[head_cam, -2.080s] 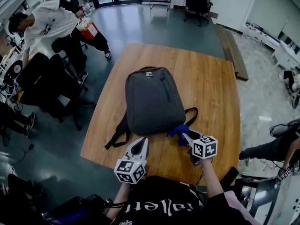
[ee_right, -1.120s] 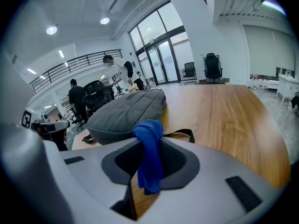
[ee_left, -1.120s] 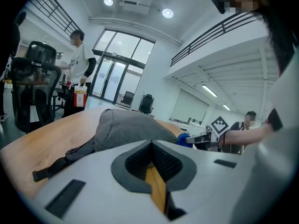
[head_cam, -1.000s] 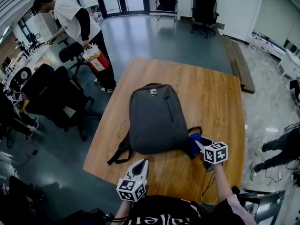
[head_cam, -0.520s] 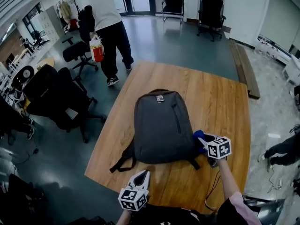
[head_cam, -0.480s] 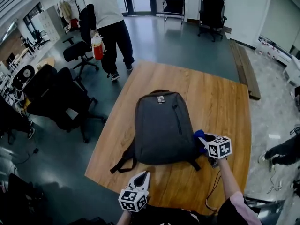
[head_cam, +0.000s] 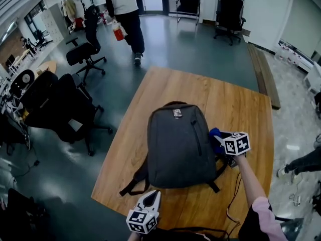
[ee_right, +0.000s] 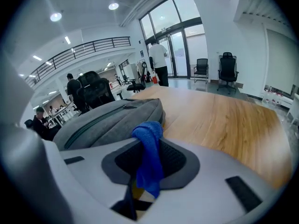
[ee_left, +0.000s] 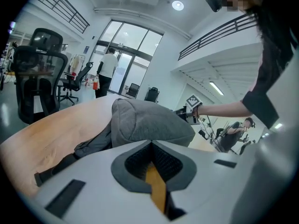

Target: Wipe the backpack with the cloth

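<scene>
A grey backpack (head_cam: pixel 178 144) lies flat on the wooden table (head_cam: pixel 235 104), top end pointing away from me; it also shows as the grey backpack (ee_left: pixel 145 122) and the grey backpack (ee_right: pixel 107 120). My right gripper (head_cam: pixel 216 137) is at the bag's right edge, shut on a blue cloth (head_cam: pixel 214 134); that blue cloth (ee_right: pixel 148 153) hangs out between its closed jaws. My left gripper (head_cam: pixel 150 202) hovers at the table's near edge, just below the bag's bottom, shut with nothing in it.
The bag's black straps (head_cam: pixel 133 179) trail over the table at its lower left. Black office chairs (head_cam: pixel 60 109) stand left of the table. A person (head_cam: pixel 123 14) walks away at the far end. Someone's legs (head_cam: pixel 306 162) show at the right edge.
My right gripper has moved with the cloth from the bag's lower right corner up along its right side. The person with the red bag walked off toward the doors. My left gripper drew back.
</scene>
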{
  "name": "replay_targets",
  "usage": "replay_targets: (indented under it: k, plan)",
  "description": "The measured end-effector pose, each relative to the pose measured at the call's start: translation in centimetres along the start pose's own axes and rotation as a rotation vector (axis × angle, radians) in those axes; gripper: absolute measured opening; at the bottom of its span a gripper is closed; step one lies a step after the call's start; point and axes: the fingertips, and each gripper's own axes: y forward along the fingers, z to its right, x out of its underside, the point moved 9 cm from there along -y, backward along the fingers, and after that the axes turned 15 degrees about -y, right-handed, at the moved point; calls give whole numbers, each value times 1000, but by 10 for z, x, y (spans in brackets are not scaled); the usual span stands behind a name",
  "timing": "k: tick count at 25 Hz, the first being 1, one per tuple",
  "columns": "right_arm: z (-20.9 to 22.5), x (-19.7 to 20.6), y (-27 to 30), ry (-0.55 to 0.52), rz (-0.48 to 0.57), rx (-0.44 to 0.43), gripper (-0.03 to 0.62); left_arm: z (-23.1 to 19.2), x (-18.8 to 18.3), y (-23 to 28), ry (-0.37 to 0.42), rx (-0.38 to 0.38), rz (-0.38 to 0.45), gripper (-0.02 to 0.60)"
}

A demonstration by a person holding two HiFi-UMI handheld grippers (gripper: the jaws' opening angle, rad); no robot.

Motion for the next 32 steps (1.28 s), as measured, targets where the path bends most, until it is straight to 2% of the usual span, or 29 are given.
replay_targets:
  k: [4, 11, 16, 23, 28, 32]
  plan:
    - [22, -25, 24, 21, 8, 7, 86, -11, -6, 2, -4, 1, -4, -2]
    - [60, -63, 63, 42, -9, 33, 86, -33, -5, -4, -67, -36, -15, -2]
    - [73, -88, 87, 19, -38, 53, 86, -52, -3, -9, -68, -55, -37, -2]
    - [83, -120, 111, -8, -52, 73, 86, -69, -11, -11, -107, -84, -14, -2]
    - [92, -143, 120, -21, -38, 142, 86, -70, -20, -12, -138, -113, 0, -2]
    - [91, -155, 130, -53, -84, 191, 86, -80, -15, -13, -157, -110, 4, -2]
